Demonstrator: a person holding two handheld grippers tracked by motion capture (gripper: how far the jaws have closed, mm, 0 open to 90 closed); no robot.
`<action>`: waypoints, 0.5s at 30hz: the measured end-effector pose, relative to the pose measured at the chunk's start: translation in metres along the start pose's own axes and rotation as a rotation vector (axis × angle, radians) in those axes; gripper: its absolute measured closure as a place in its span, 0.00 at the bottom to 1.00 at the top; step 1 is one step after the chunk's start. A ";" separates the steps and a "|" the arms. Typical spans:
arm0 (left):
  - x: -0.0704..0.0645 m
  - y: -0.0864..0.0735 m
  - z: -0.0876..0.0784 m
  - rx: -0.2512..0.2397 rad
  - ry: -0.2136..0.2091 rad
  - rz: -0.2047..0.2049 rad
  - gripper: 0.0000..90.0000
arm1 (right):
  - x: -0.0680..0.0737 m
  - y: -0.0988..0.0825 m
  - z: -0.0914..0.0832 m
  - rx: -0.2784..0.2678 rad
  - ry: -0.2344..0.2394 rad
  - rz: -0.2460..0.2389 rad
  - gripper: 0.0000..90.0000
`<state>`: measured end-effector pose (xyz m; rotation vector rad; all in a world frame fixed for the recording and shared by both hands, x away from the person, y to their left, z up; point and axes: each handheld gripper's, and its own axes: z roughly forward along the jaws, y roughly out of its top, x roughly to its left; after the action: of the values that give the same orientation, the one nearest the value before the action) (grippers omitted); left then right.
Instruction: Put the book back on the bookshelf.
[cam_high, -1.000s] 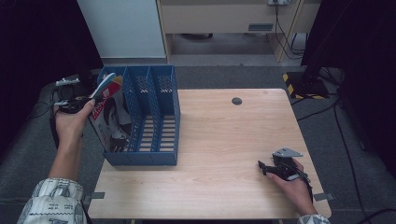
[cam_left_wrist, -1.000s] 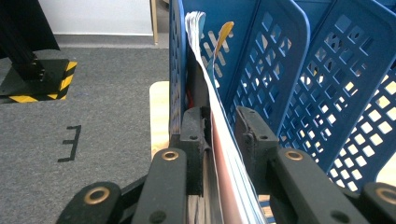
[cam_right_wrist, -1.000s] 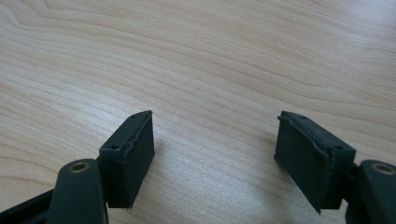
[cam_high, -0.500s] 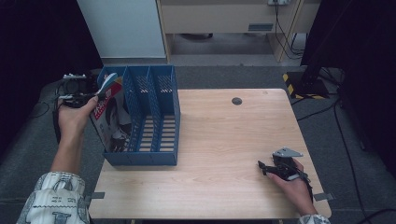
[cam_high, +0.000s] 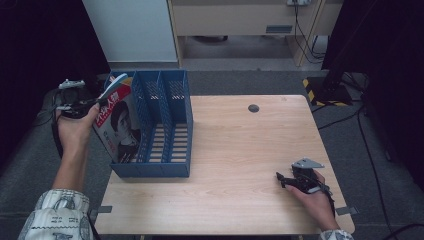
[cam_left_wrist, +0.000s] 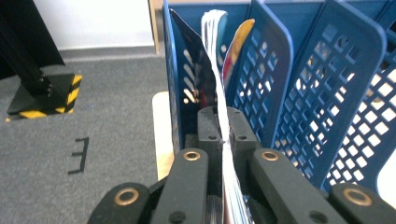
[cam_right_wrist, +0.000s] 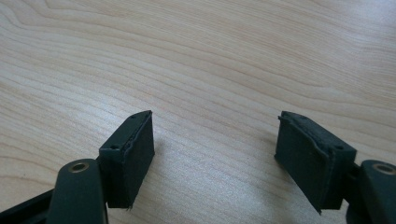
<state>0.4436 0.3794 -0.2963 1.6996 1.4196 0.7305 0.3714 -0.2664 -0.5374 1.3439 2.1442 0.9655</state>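
The left gripper (cam_left_wrist: 223, 135), jaws clamped on the glossy magazine (cam_high: 119, 125), hides its lower edge in the blue slotted plastic file rack's (cam_high: 165, 125) leftmost compartment. A second curled magazine (cam_left_wrist: 237, 46) stands just behind. The right gripper (cam_right_wrist: 215, 154) rests wide open and empty on the pale wooden table (cam_high: 240, 150), well apart at the near right.

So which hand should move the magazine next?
Probably the left. Its gripper is already shut on the magazine at the blue file rack, while the right gripper rests open on the table, far away.

L tool (cam_left_wrist: 223, 135) clamped shut; R tool (cam_right_wrist: 215, 154) open, prob. resting.
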 end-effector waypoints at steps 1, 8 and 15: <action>0.000 0.000 0.000 0.000 0.000 0.000 0.96 | 0.000 0.000 0.000 0.000 0.000 0.000 0.31; -0.003 -0.001 0.005 -0.067 0.025 0.008 0.96 | 0.000 0.000 0.000 0.001 -0.001 0.002 0.31; -0.003 -0.008 0.014 -0.089 0.029 0.012 0.96 | 0.000 0.000 0.000 0.001 0.000 0.002 0.31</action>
<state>0.4502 0.3743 -0.3104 1.6367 1.3774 0.8163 0.3712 -0.2663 -0.5374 1.3467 2.1438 0.9657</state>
